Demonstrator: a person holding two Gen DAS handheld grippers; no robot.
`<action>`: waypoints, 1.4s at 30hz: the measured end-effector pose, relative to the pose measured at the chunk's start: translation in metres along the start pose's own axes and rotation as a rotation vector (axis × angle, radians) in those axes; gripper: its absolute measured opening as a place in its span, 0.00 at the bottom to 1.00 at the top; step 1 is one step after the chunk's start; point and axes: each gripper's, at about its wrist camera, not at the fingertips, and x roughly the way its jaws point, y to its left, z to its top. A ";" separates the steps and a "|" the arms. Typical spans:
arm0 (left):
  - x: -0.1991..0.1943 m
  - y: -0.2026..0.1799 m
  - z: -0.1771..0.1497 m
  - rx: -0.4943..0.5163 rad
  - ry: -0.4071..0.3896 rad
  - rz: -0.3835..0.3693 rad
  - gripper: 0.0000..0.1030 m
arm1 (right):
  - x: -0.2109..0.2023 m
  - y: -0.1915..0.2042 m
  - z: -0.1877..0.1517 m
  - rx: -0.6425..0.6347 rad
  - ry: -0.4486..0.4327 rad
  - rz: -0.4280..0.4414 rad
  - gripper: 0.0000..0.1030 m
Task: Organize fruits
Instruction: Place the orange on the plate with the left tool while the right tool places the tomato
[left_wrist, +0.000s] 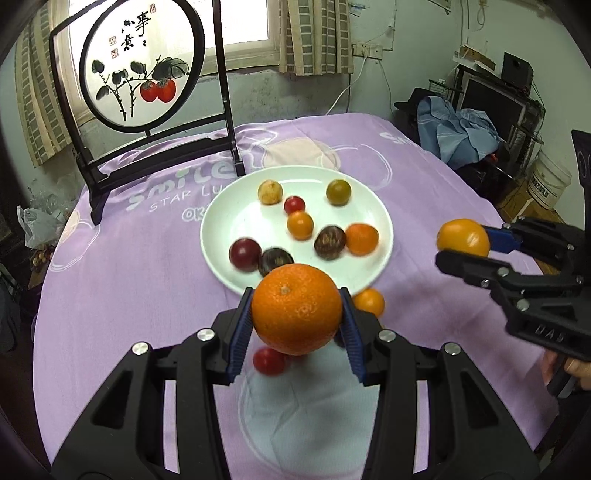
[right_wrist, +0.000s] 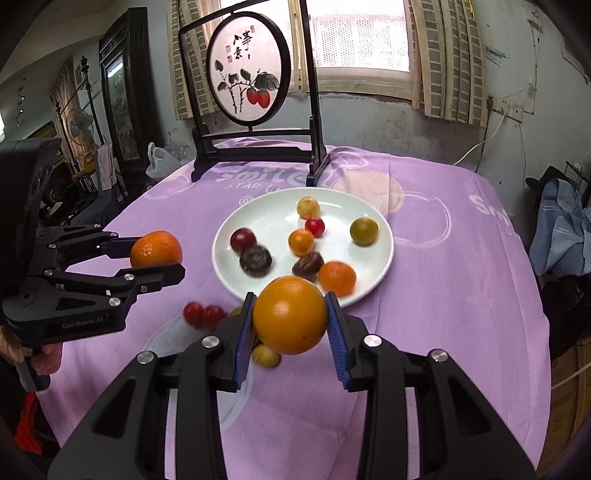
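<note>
My left gripper (left_wrist: 296, 310) is shut on a large orange (left_wrist: 296, 308) and holds it above the cloth, just in front of the white plate (left_wrist: 236, 218). It also shows in the right wrist view (right_wrist: 155, 254). My right gripper (right_wrist: 290, 315) is shut on a yellow-orange fruit (right_wrist: 290, 315), near the plate's (right_wrist: 376, 236) front rim; it shows in the left wrist view (left_wrist: 463, 242) to the plate's right. The plate holds several small fruits: dark passion fruits, tomatoes, a green one and a mandarin (left_wrist: 362, 239).
Loose on the purple tablecloth (left_wrist: 129, 295) lie a small orange fruit (left_wrist: 369, 302), red tomatoes (right_wrist: 203, 314) and a yellow fruit (right_wrist: 265, 356). A black-framed painted screen (left_wrist: 142, 74) stands behind the plate. Clutter surrounds the round table.
</note>
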 end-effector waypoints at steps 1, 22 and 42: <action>0.006 0.002 0.006 -0.005 0.001 0.005 0.44 | 0.010 -0.003 0.007 0.009 -0.003 -0.007 0.36; 0.139 0.039 0.060 -0.165 0.096 0.049 0.49 | 0.150 -0.055 0.036 0.163 0.167 -0.098 0.41; 0.035 0.020 -0.004 -0.131 0.003 0.040 0.81 | 0.047 -0.036 -0.029 0.145 0.093 -0.078 0.60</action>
